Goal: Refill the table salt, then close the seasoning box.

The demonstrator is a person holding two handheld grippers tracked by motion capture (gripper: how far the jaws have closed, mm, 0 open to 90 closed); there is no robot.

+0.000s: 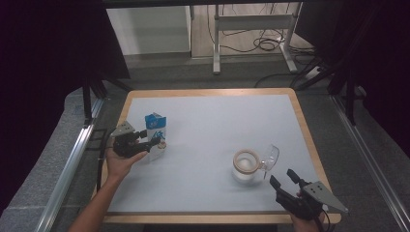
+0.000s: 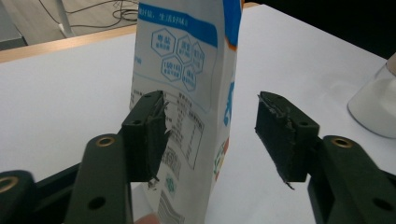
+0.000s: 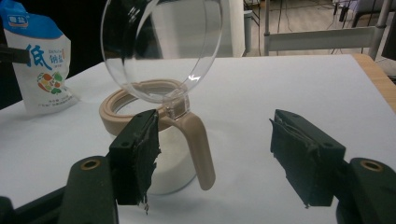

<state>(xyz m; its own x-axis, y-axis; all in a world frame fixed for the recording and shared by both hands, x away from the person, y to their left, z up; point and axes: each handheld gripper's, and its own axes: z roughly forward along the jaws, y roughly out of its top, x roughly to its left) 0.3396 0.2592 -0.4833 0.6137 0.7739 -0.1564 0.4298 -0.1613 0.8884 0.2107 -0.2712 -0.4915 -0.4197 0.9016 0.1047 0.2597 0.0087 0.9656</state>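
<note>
White-and-blue pouch (image 1: pixel 155 135) stands at nine o'clock on the surface (image 1: pixel 212 125), between the parted left tongs (image 2: pixel 212 135). Right tongs (image 3: pixel 215 154) gape beside the jar (image 1: pixel 245 166) at four o'clock. Next step, judged: grip its handle.

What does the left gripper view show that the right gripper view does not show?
Left gripper view alone: the printed table on the back of the white and blue pouch, standing between open jaws. Right gripper view alone: the pouch's front with large blue characters, and the jar's beige handle, beige rim and raised clear lid. Both share the pouch, the white table and part of the jar.
</note>
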